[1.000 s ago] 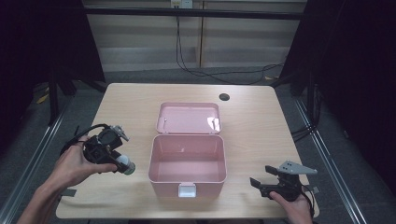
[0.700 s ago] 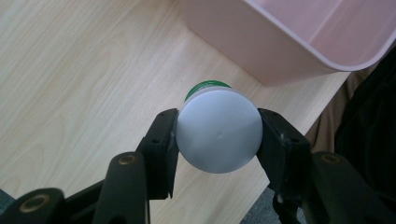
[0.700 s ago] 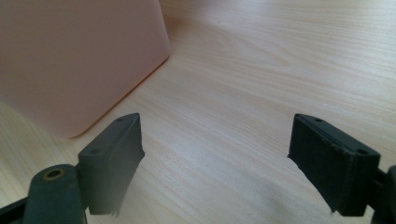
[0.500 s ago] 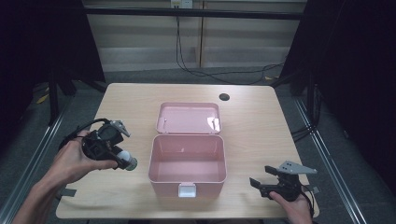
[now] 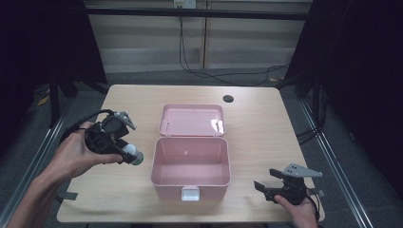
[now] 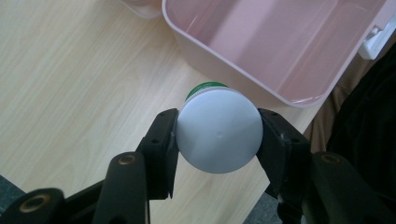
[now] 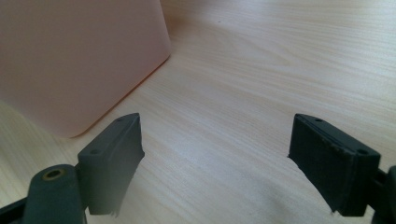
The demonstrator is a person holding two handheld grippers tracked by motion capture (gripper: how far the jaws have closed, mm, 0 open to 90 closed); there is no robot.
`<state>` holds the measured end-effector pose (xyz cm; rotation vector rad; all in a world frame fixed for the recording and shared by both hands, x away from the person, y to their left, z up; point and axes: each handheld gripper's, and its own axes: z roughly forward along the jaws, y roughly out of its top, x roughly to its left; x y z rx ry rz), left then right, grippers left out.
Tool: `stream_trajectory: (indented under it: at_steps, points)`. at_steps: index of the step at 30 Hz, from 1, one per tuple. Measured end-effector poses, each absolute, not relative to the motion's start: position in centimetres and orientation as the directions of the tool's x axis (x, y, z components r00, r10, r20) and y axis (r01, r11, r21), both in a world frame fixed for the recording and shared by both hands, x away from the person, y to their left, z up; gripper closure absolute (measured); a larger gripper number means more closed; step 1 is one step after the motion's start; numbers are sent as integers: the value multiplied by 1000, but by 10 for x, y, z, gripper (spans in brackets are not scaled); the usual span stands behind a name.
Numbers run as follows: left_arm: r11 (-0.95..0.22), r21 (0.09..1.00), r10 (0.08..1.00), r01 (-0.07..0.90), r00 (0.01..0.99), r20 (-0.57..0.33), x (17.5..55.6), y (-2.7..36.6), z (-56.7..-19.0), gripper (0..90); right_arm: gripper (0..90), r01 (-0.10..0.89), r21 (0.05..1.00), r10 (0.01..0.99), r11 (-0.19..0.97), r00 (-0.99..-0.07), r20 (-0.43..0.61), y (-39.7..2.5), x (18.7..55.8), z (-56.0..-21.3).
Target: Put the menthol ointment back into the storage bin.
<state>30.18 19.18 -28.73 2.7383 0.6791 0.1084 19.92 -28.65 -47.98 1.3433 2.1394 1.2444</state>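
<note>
High view: at the table's [image 5: 266, 109] nine o'clock, the left gripper [image 5: 124, 153] is held above the wood, its jaws clamped on a small jar with a white lid [image 5: 133, 155], just beside the open pink box [image 5: 191, 166] at the centre. The box's lid [image 5: 192, 119] lies back toward twelve o'clock. At five o'clock, the right gripper [image 5: 262, 187] rests near the box's corner, jaws spread wide and holding nothing. Left gripper view: a green band shows behind the jar's white lid [image 6: 218, 130].
</note>
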Motion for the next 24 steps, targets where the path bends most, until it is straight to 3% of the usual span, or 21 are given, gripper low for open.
stream_trajectory:
  at_steps: [24]
  points:
    - [-882, 316, 377, 351, 926, 25, 312, 134, -275, 511, 170, 566, 806, 844, 175, -508, 174, -286, 199, -480]
